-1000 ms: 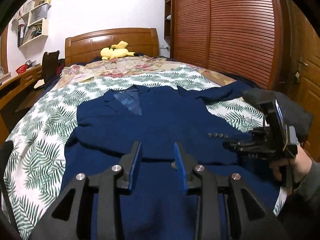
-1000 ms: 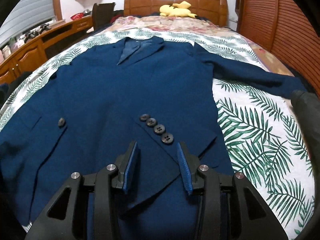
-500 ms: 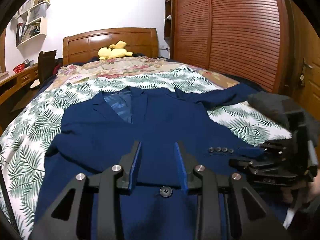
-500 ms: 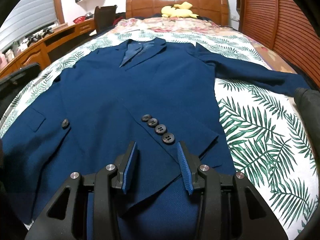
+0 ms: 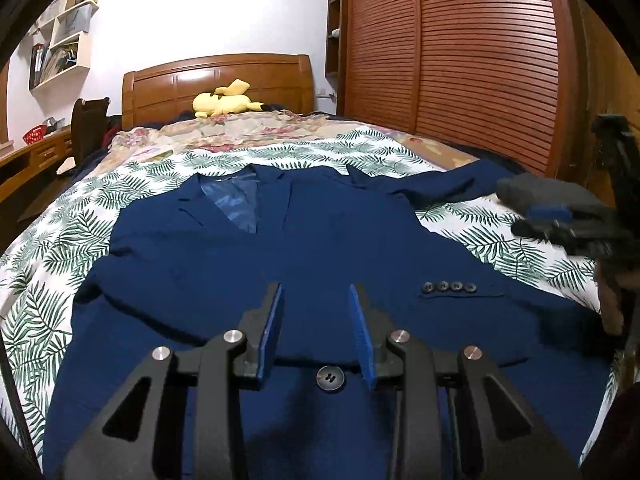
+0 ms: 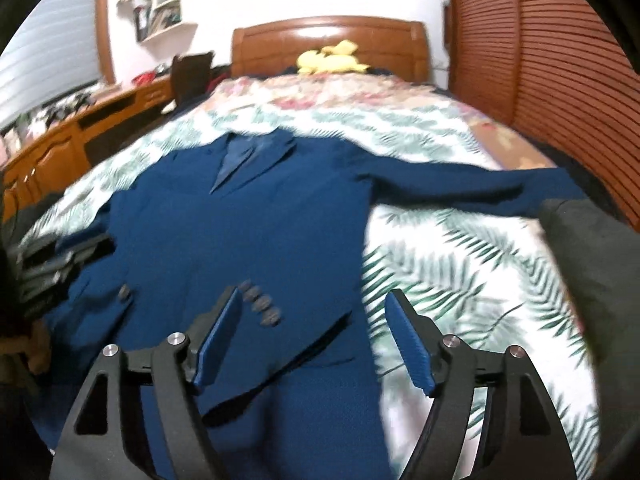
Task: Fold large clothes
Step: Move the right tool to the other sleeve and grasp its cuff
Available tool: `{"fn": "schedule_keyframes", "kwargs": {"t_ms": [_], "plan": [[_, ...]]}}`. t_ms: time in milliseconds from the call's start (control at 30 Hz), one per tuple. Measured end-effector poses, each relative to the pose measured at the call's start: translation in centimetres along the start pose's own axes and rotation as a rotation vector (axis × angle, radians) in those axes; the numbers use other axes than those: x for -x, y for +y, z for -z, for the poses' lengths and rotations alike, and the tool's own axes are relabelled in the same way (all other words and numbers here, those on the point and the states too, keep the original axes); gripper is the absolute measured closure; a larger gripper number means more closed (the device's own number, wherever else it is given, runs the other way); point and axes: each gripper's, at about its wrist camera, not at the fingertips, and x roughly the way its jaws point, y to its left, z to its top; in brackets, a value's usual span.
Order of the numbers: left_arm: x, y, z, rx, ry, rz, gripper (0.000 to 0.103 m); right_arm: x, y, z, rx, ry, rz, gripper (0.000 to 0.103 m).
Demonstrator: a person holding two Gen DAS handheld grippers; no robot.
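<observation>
- Shelves (image 5: 64,50) hang on the white wall at the far left, above a wooden desk (image 5: 36,156) with a dark chair (image 5: 90,120) pushed against it
- Next comes the bed, its leaf-print cover (image 5: 52,240) spread wide under a wooden headboard (image 5: 216,80), where a yellow plush toy (image 5: 226,102) lies on the floral bedding
- The navy suit jacket (image 5: 256,256) lies face up along the middle of the cover, collar toward the headboard, hem at the near edge
- The left gripper (image 5: 316,320) hangs low over the jacket's front, its blue pads parted a little with nothing pinched between them; a single dark front button (image 5: 330,377) shows in the gap below
- One sleeve is folded across the chest, and its cuff with four small buttons (image 5: 449,287) rests on the jacket's right half
- The right gripper (image 6: 314,334) is above that cuff region; its jaws have just been opening and stand wide, free of the cloth, one pad over the jacket and the other over the leaf print
- The other sleeve (image 6: 472,184) stretches out flat to the right across the cover
- A dark grey folded garment (image 6: 592,264) sits at the bed's right edge
- Slatted wooden wardrobe doors (image 5: 472,60) close off the far right
</observation>
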Motion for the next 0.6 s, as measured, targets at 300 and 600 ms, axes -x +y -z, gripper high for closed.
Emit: {"fn": "schedule_keyframes", "kwargs": {"t_ms": [300,600], "plan": [[2.1,0.3,-1.5,-0.003,-0.025,0.056,0.07,-4.7,-6.4,-5.0,0.053,0.04,0.158,0.027],[3.3,2.4,-2.1,0.014,-0.064,0.001,0.07,-12.6,-13.8,-7.4,-0.08,0.122,0.249,0.027]]}}
